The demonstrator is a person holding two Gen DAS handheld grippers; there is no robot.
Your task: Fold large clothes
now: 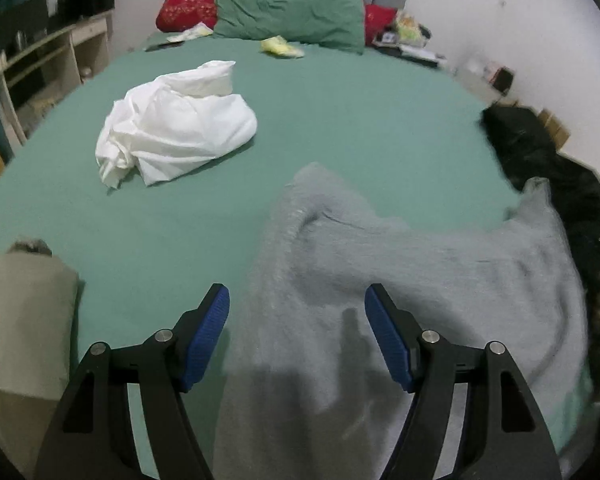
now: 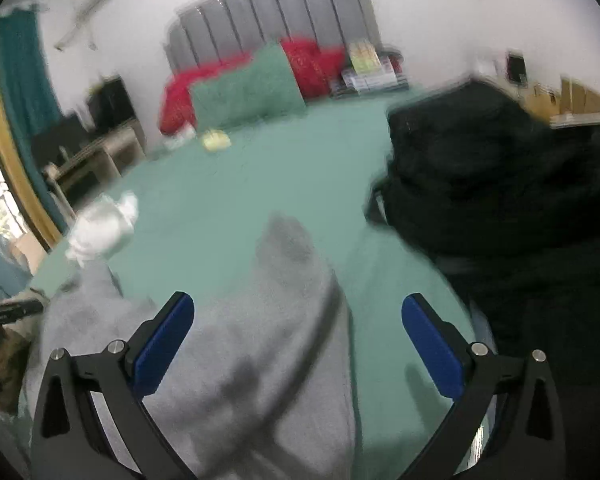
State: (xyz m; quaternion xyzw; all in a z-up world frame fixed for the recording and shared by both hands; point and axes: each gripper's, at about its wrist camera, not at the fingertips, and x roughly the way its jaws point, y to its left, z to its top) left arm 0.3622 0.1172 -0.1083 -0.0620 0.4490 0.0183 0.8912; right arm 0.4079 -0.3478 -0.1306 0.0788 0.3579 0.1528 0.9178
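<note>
Grey garment, soft and fleecy, spread in loose folds on the near right part of the green bed sheet, directly under both claws. Left gripper hangs over it with its blue ribbed pads wide apart, holding nothing; cloth lies below the gap without touching either pad. Right gripper likewise stands fully spread and empty above the same fabric. The step in hand appears to be settling the piece flat before a fold: each claw would best take an outer edge or corner, not the bunched middle, and draw the cloth taut so no ridge is trapped. Thick knit will slump and hold creases. Crumpled white cloth (thin, crisp-looking) lies well apart; a black heap sits just beside the garment's right edge.
</note>
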